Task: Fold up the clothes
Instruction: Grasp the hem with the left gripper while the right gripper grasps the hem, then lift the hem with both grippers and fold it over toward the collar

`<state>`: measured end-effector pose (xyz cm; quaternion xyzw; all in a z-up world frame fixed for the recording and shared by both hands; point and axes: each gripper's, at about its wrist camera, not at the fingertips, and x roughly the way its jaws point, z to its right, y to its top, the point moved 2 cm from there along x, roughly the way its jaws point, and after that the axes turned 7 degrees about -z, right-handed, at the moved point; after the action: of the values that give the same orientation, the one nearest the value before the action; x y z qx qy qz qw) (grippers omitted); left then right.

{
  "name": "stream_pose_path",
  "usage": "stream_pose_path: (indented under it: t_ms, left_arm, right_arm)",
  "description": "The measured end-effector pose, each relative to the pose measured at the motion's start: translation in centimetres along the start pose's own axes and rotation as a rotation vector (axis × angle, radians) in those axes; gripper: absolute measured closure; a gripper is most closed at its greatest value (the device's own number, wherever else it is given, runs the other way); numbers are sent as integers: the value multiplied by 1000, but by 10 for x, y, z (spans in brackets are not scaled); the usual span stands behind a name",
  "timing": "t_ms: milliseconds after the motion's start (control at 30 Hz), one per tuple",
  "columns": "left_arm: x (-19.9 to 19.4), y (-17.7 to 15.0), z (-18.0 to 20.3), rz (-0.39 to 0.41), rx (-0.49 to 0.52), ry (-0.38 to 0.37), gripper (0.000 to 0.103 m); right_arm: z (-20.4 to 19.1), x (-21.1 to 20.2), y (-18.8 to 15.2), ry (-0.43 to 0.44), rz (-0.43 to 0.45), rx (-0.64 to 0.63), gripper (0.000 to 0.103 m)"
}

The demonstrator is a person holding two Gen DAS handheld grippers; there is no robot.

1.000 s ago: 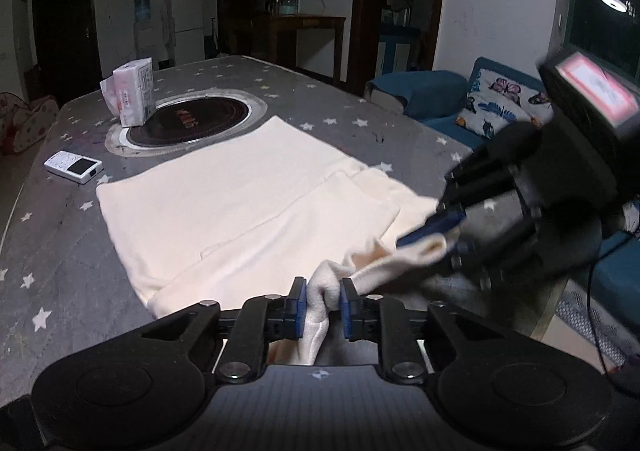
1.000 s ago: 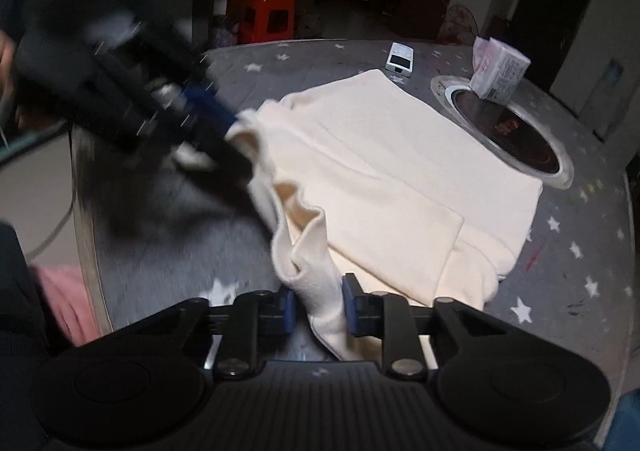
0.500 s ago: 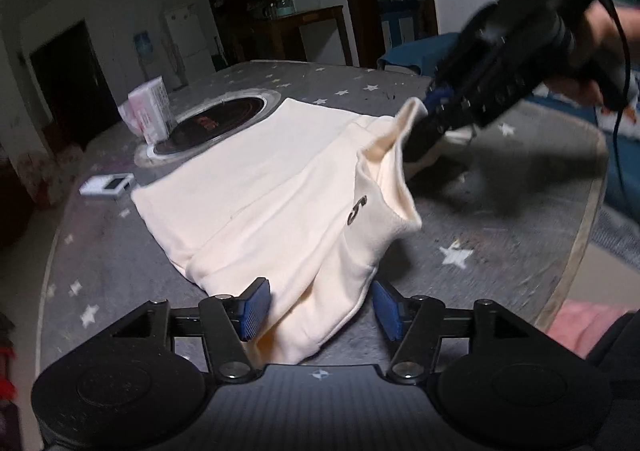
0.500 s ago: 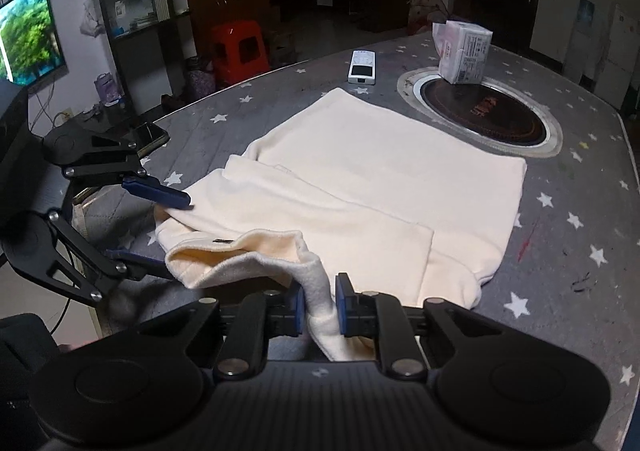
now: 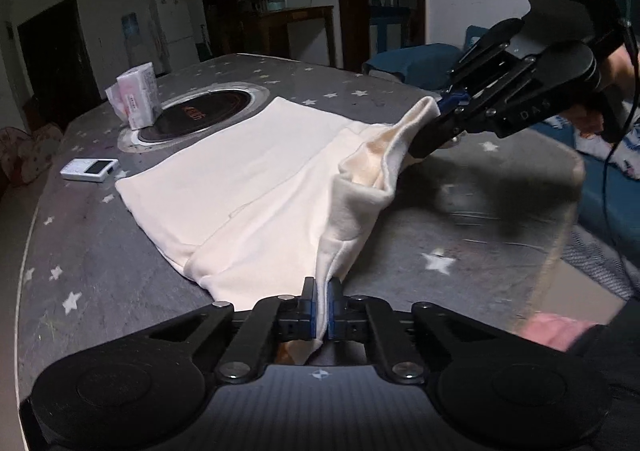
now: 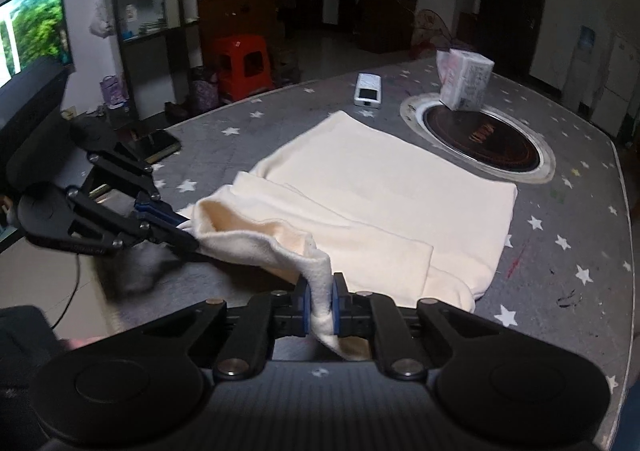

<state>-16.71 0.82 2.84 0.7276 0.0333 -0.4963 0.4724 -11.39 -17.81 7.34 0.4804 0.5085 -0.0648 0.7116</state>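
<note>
The cream garment (image 5: 256, 187) is spread across the middle of the table (image 5: 96, 283), its near edge raised at the frame's lower centre. That edge is pinched in the left gripper (image 5: 321, 305), whose jaws have just been closing on the cloth, and in the right gripper (image 6: 320, 305). For a clean fold, both corners are best lifted level, kept taut and carried over together toward the hotplate (image 6: 480, 139).

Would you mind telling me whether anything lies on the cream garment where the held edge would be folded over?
Nothing visible does. Both grippers, left and right, pinch the garment's near edge, and its flat part is bare. The tissue pack and the small white device sit beyond its far edge, on the table.
</note>
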Motion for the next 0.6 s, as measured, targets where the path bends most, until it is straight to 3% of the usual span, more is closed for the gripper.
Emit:
stream_pose_path:
  t_ms: [300,433,600]
  left_arm:
    - [-69,-16,32,-33,-28,-155,98]
    - [-83,-7,32,-14,-11,-137,98]
    - [-77,20,7,31,-27,-95,98]
  right_arm:
    - [-48,-66,-23,99,-46,-72,94]
    - [-58,-84,-21,123,-46,-73,95]
    - [-31,-86,2,90,-3,-19,97]
